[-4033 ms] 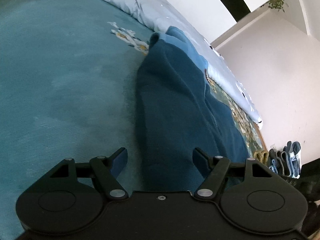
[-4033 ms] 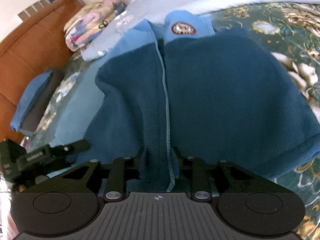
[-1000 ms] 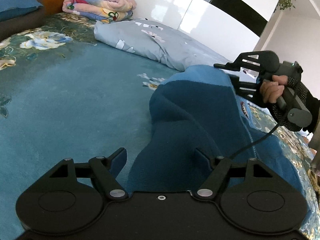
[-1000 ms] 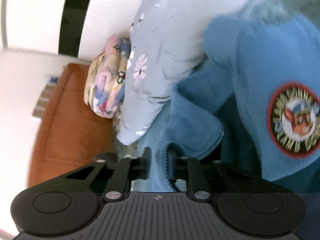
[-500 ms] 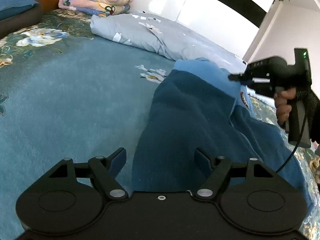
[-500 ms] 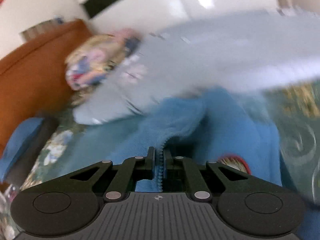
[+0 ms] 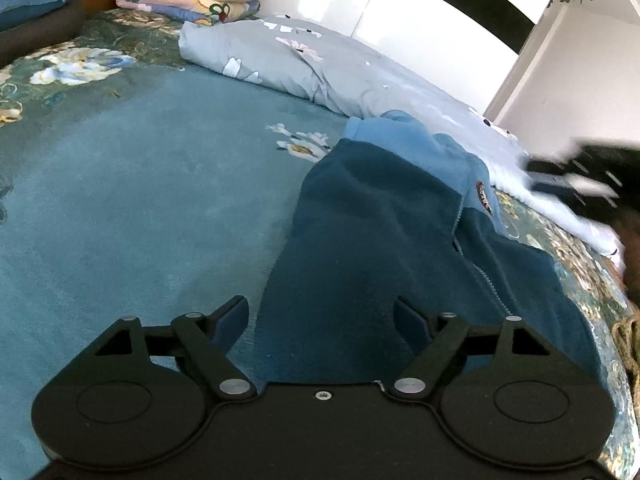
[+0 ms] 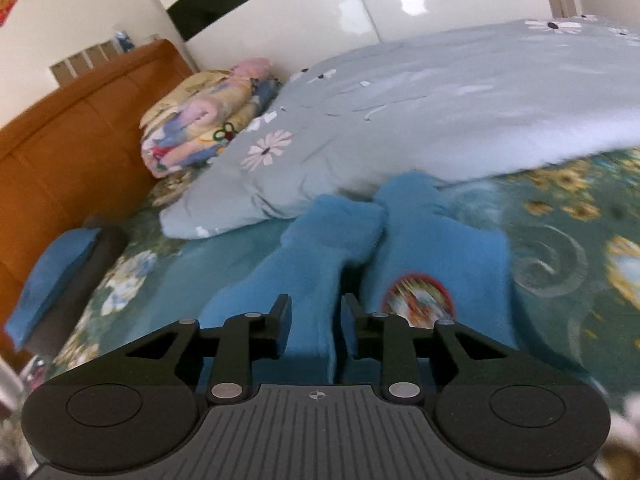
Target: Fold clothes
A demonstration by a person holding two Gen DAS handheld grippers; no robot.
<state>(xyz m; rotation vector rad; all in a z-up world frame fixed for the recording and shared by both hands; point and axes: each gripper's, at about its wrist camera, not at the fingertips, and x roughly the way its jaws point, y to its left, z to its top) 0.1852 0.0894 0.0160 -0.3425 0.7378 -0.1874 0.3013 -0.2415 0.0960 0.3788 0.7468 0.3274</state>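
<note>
Plainly, one blue fleece jacket [image 7: 384, 240] is lying on the bed [image 7: 132, 184], its dark blue body spreading toward the left wrist camera and its lighter blue collar [image 8: 400, 216] pointing at the grey duvet. One round embroidered badge [image 8: 418, 298] is showing on the light blue chest panel, and one zip [image 7: 486, 276] is running down the front.

The left gripper [image 7: 320, 316] is hanging over the jacket's near hem with its jaws standing wide; the fabric is lying below and between them, and the pads are not pressing on it. The right gripper [image 8: 314, 320] is sitting just over the light blue chest, beside the badge; its jaws have just been opening and are standing a little apart, with fleece showing in the gap but no pad clamping it. In the left wrist view it is showing only as a dark blur at the right edge.

Around the jacket, the bed is wearing a teal spread with a floral border [image 7: 76, 64]. One grey duvet [image 8: 420, 120] with white flowers is lying bunched just behind the collar. One folded, many-coloured quilt [image 8: 200, 124] is resting against the brown headboard [image 8: 68, 128], and one blue pillow [image 8: 52, 276] is lying on a dark one below it. White glossy panels [image 8: 320, 16] are lining the wall behind.
</note>
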